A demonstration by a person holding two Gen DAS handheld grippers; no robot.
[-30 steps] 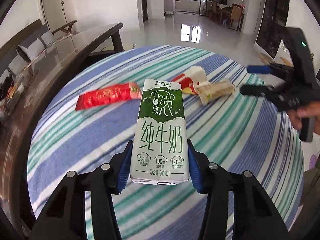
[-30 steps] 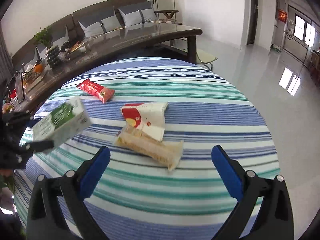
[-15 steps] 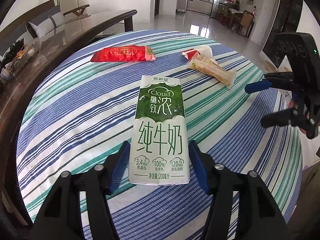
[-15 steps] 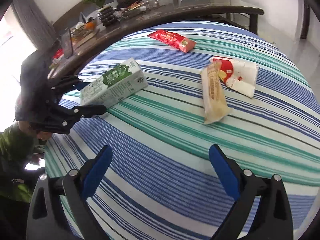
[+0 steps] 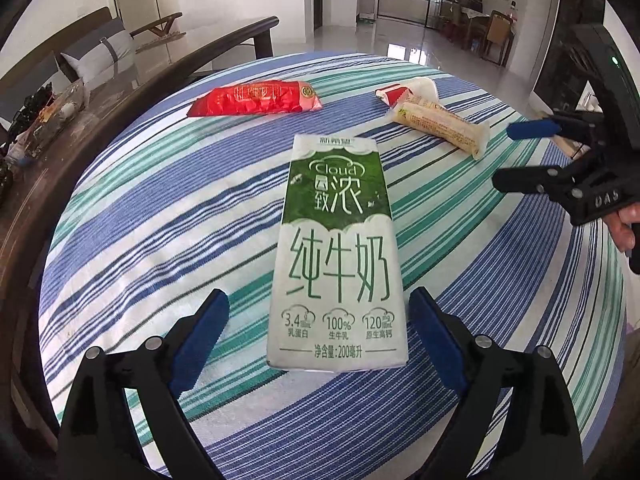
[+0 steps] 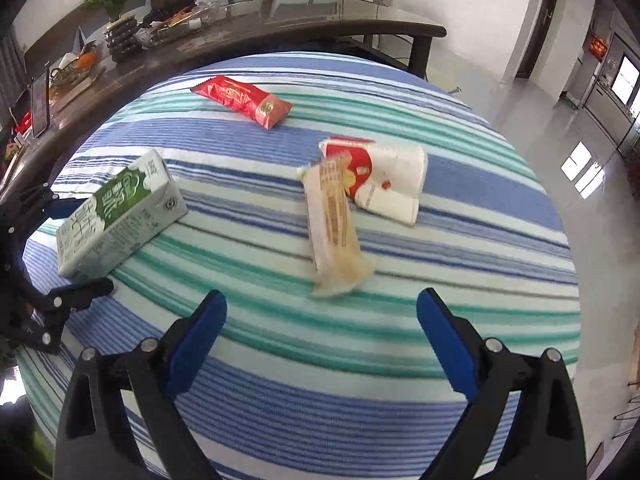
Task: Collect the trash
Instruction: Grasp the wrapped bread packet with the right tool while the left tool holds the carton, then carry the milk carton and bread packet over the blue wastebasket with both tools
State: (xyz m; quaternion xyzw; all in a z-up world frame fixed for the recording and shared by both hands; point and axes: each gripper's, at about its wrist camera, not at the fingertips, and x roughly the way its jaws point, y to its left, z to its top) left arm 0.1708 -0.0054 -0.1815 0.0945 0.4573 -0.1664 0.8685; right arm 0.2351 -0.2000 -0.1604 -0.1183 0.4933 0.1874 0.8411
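Note:
A green and white milk carton (image 5: 338,252) lies flat on the striped round table (image 5: 160,216), between the spread fingers of my left gripper (image 5: 316,320), which is open with a gap on both sides. The carton also shows in the right wrist view (image 6: 120,210). A red snack wrapper (image 6: 242,100), a beige wrapped bar (image 6: 334,224) and a red and white packet (image 6: 384,180) lie further on. My right gripper (image 6: 320,336) is open and empty, just short of the beige bar.
A dark curved wooden table (image 6: 248,28) with clutter, a plant and a sofa behind it borders the striped table. A glossy tiled floor (image 6: 560,128) lies beyond the table's far edge. Dining chairs (image 5: 496,36) stand far back.
My left gripper has opened and let go of the milk carton, which now lies on the table. My right gripper has swung towards the beige bar and the red and white packet.

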